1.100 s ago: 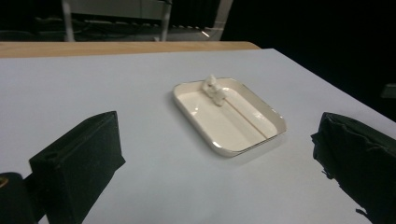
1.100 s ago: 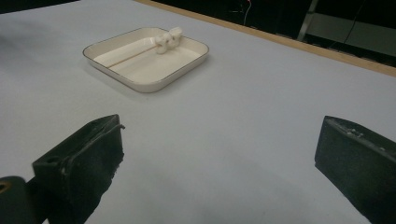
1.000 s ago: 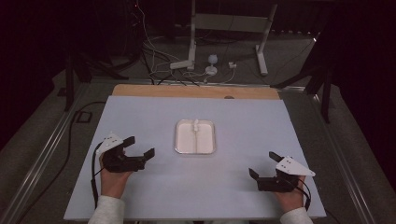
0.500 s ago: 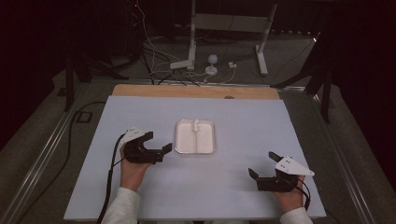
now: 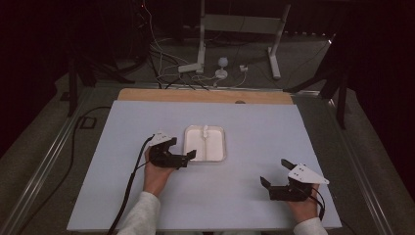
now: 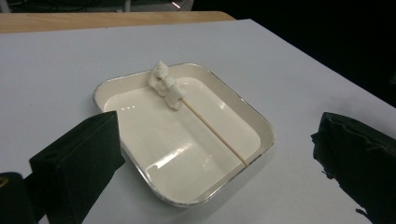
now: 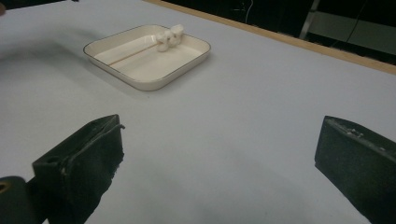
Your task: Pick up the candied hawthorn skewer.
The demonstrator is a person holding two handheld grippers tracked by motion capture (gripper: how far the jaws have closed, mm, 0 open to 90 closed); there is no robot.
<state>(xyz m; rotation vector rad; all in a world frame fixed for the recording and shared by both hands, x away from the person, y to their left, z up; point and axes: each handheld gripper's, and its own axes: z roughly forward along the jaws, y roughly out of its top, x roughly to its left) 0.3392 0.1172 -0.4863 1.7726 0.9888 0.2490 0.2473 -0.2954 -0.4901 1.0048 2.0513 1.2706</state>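
High view: white desk (image 5: pixel 244 196) with a wooden strip along the far edge. Shallow cream tray (image 5: pixel 205 143) sits near the middle. Left gripper (image 5: pixel 190 157) is right at the tray's near-left corner, jaws spread wide, nothing held. Right gripper (image 5: pixel 274 176) is well apart at the near right, jaws also wide, empty, hand resting low on the desk.

Left gripper view: tray (image 6: pixel 254 116) lies between the two black jaws, close in. Inside it a thin wooden skewer (image 6: pixel 215 135) runs diagonally, near end resting against the tray rim, far end carrying a few white marshmallow-like pieces (image 6: pixel 166 86) bunched at the far rim. Jaws wide, one at each side of the tray, not touching the stick.

Right gripper view: tray (image 7: pixel 154 83) far off at upper left, white pieces (image 7: pixel 169 35) at its far side, skewer only a faint line. Jaws wide open over bare desk.

Handling, as a judgement: skewer is very light, stiff but thin, could snap or roll if pinched hard. The white pieces look soft and squashy, probably sticky, so don't clamp them. Best hold is the bare stick, around mid-length or toward the near end where it rides up on the rim. The tray is glossy and may slide if nudged.
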